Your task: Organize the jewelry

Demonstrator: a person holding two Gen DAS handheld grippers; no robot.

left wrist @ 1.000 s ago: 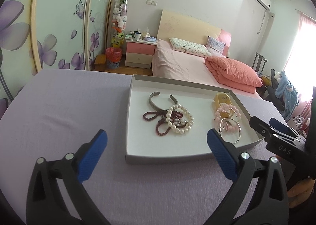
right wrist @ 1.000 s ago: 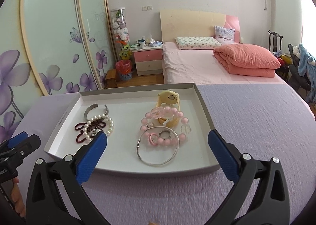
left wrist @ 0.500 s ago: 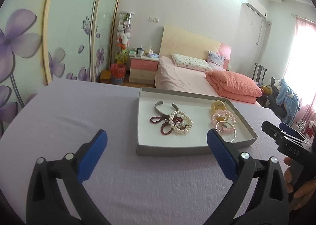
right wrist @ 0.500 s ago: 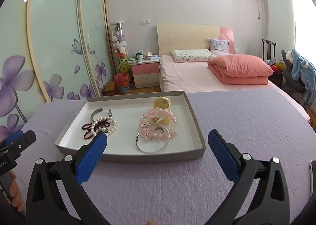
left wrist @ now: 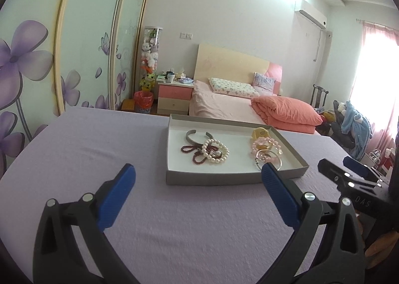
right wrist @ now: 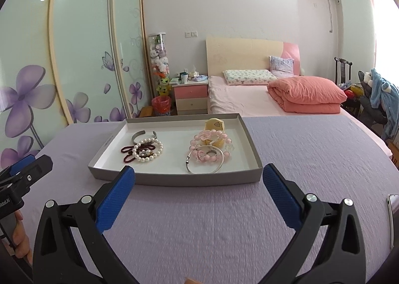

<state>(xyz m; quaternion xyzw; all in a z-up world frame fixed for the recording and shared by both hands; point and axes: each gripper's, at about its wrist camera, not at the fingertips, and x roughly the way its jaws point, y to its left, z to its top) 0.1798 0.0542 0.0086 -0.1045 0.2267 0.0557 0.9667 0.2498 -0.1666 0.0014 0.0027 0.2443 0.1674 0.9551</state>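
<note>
Ahead of both open tools [left wrist: 198,173] [right wrist: 198,175] lies the jewelry tray [right wrist: 174,180].

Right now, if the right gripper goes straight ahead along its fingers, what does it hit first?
Probably the near wall of the grey tray, which lies straight ahead between the open fingers of the right gripper. Only bare purple tablecloth lies before it. The gripper's height above the cloth is unclear.

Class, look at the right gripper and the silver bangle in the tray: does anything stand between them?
Only the tray's near wall stands between the open right gripper and the silver bangle; otherwise just bare purple cloth. Reaching over the wall clears it.
</note>
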